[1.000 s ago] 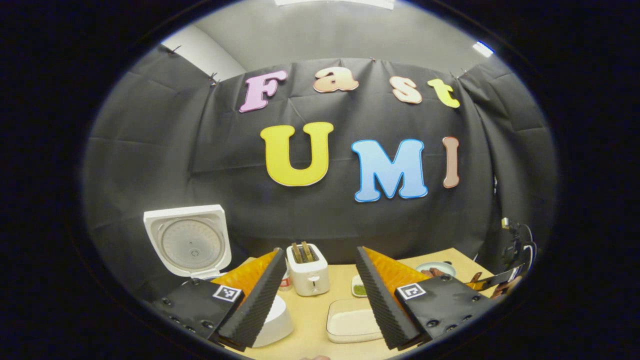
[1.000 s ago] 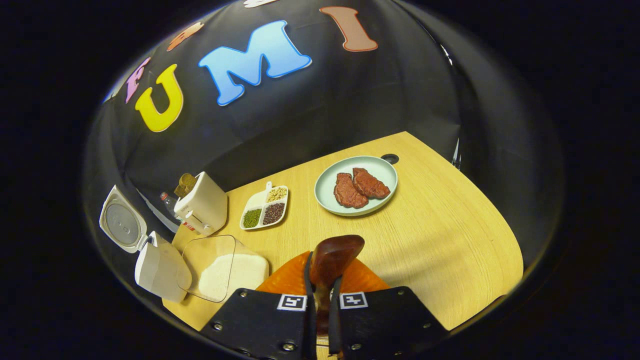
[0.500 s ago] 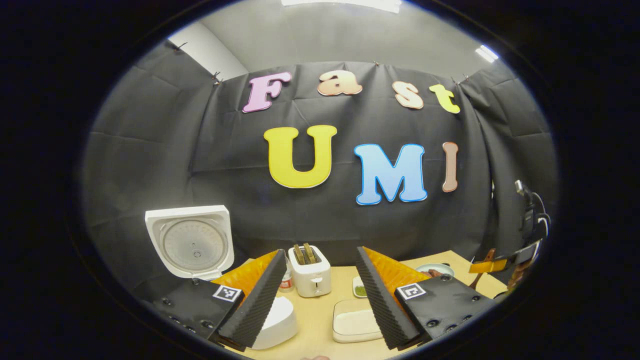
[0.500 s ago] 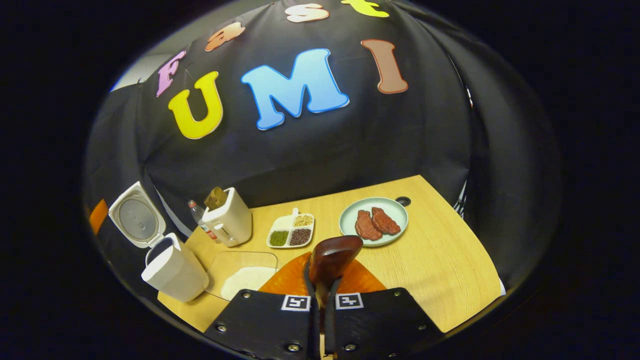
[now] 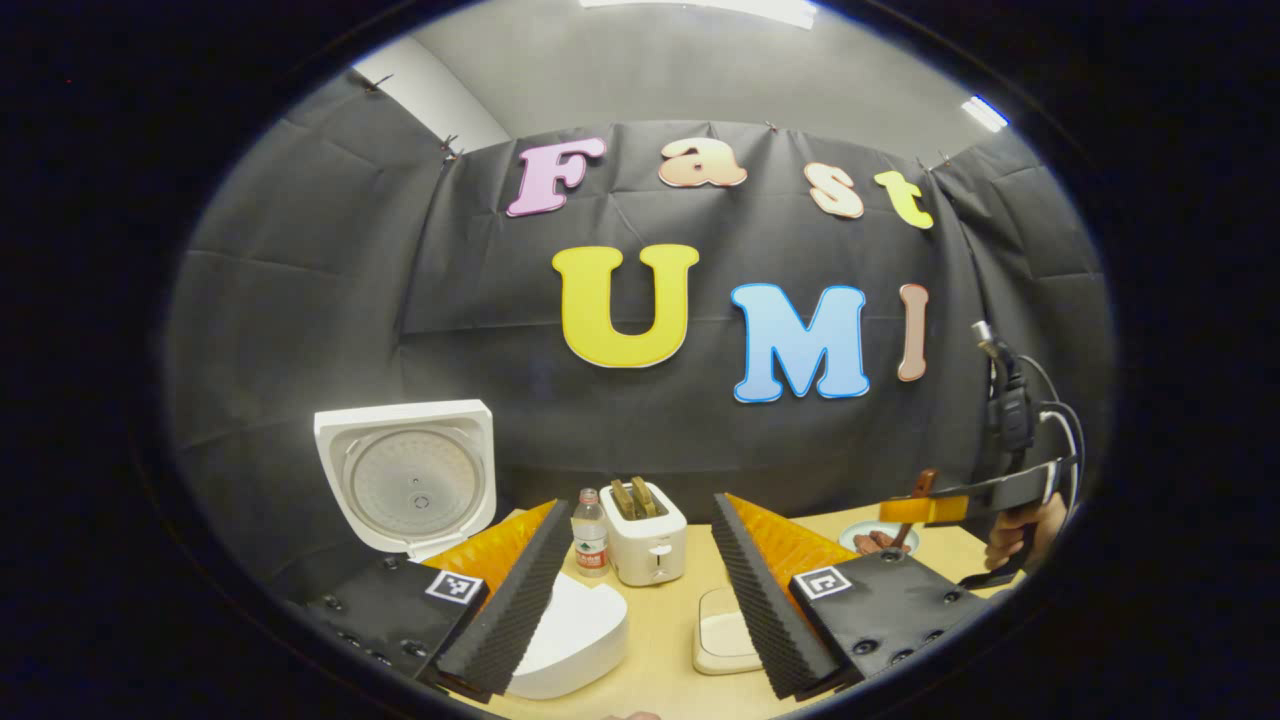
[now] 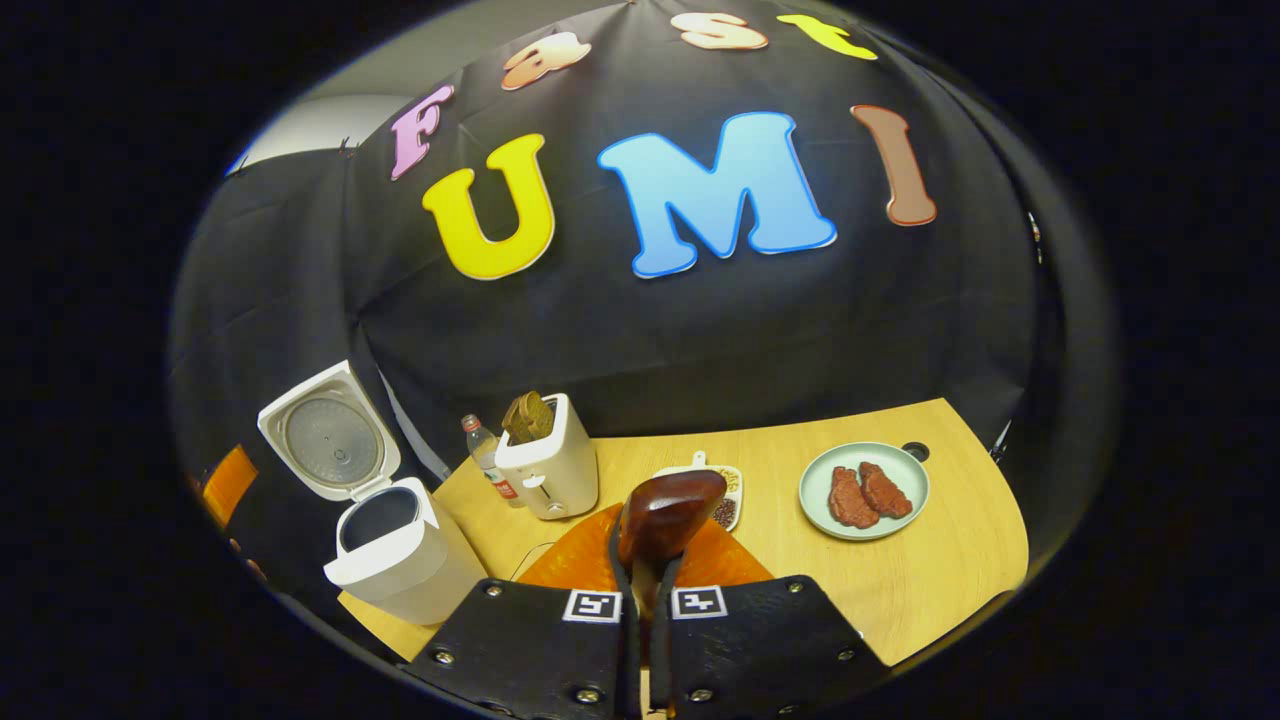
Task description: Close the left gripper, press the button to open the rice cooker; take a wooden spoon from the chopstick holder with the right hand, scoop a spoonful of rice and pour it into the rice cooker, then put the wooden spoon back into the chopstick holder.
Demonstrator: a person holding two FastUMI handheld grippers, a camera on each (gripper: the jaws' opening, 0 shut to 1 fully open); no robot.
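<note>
The white rice cooker [image 6: 395, 555] stands at the table's left with its lid [image 6: 330, 443] up and its dark pot showing. My right gripper [image 6: 645, 620] is shut on the handle of the wooden spoon [image 6: 668, 512], whose dark bowl sticks up just in front of the fingers, above the table. In the left gripper view the cooker [image 5: 575, 635] lies low between my left gripper's [image 5: 635, 600] open fingers, lid [image 5: 410, 480] raised behind. Far right there, a hand holds the right gripper [image 5: 925, 508] with the spoon [image 5: 926, 480]. The rice tub [image 5: 722, 640] sits partly behind one finger.
A white toaster [image 6: 548, 465] with bread and a small bottle [image 6: 485, 458] stand behind the cooker. A divided dish of beans [image 6: 728, 500] and a plate [image 6: 905, 460] with two pieces of meat lie farther right on the wooden table [image 6: 900, 590].
The right gripper has risen and tilted up with the spoon, its view swinging left so the cooker draws nearer and the rice tub drops behind its fingers. The left gripper has shifted slightly, still open.
</note>
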